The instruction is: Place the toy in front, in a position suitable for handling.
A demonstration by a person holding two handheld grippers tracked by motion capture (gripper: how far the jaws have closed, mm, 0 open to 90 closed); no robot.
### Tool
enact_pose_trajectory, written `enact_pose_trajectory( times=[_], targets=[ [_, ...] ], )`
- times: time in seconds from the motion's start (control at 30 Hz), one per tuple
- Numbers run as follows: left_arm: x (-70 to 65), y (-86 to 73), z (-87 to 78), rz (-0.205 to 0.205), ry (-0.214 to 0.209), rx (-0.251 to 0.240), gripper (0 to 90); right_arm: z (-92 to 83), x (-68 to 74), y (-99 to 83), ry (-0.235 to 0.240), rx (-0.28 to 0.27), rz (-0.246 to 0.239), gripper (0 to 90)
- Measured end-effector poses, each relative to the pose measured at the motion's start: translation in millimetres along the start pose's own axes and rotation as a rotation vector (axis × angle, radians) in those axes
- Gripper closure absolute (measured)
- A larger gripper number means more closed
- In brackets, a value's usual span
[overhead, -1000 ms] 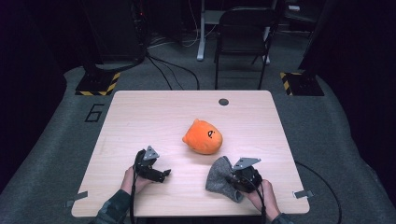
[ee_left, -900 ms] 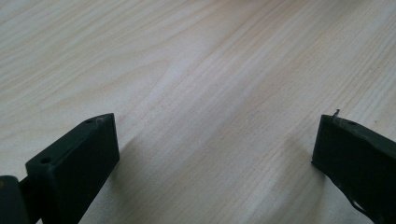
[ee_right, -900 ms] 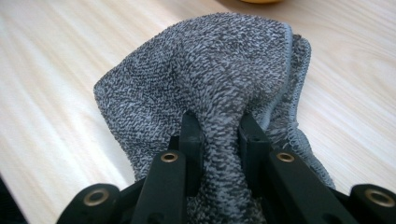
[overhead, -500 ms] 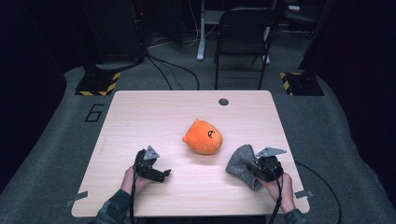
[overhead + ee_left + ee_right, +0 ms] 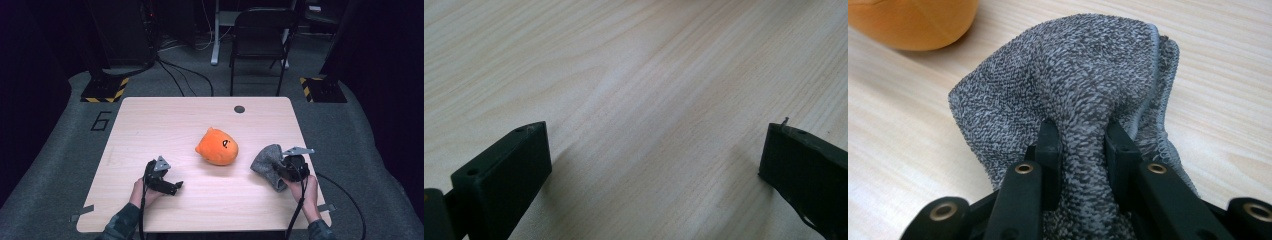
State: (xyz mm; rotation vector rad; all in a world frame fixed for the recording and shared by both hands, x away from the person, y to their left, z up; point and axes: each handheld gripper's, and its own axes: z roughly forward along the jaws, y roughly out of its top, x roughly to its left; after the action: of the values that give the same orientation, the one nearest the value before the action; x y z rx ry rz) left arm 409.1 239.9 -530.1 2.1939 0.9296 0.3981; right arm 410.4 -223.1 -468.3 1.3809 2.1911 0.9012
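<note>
While the right gripper [image 5: 278,171] pinches a fold of a grey cloth [image 5: 266,162] between its two black jaws, the cloth sits bunched at the right side of a pale wooden table [image 5: 150,125]. Its jaws have just eased open a little, yet the terry fabric [image 5: 1083,90] is clamped between them. An orange plush [image 5: 217,146] lies at the table's middle, just left of the cloth. The left gripper [image 5: 172,186] rests low over bare wood near the front edge, jaws wide apart, nothing between them.
</note>
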Motion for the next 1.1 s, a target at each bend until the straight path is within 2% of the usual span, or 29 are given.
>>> enact_pose_trajectory(
  times=[0.2,0.23,0.27,0.3,0.33,0.37,0.4,0.43,0.47,0.5,0.6,0.67,0.7,0.8,0.87,0.93,0.97,1.1],
  targets=[
    [0.7,0.3,0.6,0.003,0.001,-0.003,0.0,11.3,-8.2,-0.9,-0.024,0.027,0.033,69.6],
    [1.0,0.8,0.4,0.005,0.001,0.003,0.0,16.5,-12.1,-3.3,-0.036,0.038,0.037,62.5],
    [1.0,0.8,0.4,0.005,0.001,0.003,0.0,16.5,-12.1,-3.3,-0.036,0.038,0.037,62.5],
    [1.6,1.8,0.1,-0.002,-0.007,0.007,0.1,21.0,-14.7,-5.4,-0.048,0.053,0.057,44.8],
    [1.6,1.8,0.1,-0.002,-0.007,0.007,0.0,21.0,-14.7,-5.4,-0.048,0.053,0.057,44.8],
    [2.9,4.4,-0.3,-0.005,-0.016,0.012,0.1,20.0,-14.8,-6.1,-0.061,0.053,0.077,26.2],
    [2.9,4.4,-0.3,-0.005,-0.016,0.012,0.0,20.0,-14.8,-6.1,-0.061,0.053,0.077,26.2],
    [4.6,9.1,-2.7,-0.023,-0.032,-0.008,0.0,14.7,-15.8,-5.2,-0.061,0.027,0.084,17.6],
    [4.6,9.1,-2.7,-0.023,-0.032,-0.008,0.0,12.2,-17.4,-4.6,-0.051,0.015,0.074,14.7],
    [6.1,15.5,-6.8,-0.036,-0.043,-0.030,0.0,9.5,-17.3,-4.0,-0.049,0.010,0.078,14.0],
    [6.5,23.4,-9.5,-0.039,-0.060,-0.056,0.2,5.3,-17.0,-4.0,-0.038,-0.003,0.069,11.7],
    [4.8,31.6,-12.7,-0.023,-0.073,-0.072,0.3,3.1,-16.7,-4.3,-0.026,-0.007,0.053,9.9],
    [2.4,39.7,-15.5,-0.008,-0.072,-0.101,0.6,1.6,-15.3,-4.6,-0.015,-0.006,0.053,8.8],
    [0.8,48.6,-19.4,0.003,-0.079,-0.112,1.1,1.2,-15.2,-5.2,-0.009,-0.013,0.046,7.7],
    [0.3,62.3,-21.2,0.009,-0.081,-0.148,1.5,-0.3,-14.0,-6.2,-0.003,-0.007,0.049,7.1],
    [0.8,67.1,-20.8,0.013,-0.086,-0.149,1.7,-0.6,-13.9,-6.6,-0.002,-0.002,0.043,6.8],
    [2.0,75.9,-16.3,0.016,-0.095,-0.152,1.7,-0.3,-14.0,-7.3,0.003,0.005,0.035,5.4],
    [3.7,87.1,-6.6,0.018,-0.111,-0.144,1.7,-1.5,-15.0,-7.2,0.011,0.000,0.039,4.2]
  ],
)
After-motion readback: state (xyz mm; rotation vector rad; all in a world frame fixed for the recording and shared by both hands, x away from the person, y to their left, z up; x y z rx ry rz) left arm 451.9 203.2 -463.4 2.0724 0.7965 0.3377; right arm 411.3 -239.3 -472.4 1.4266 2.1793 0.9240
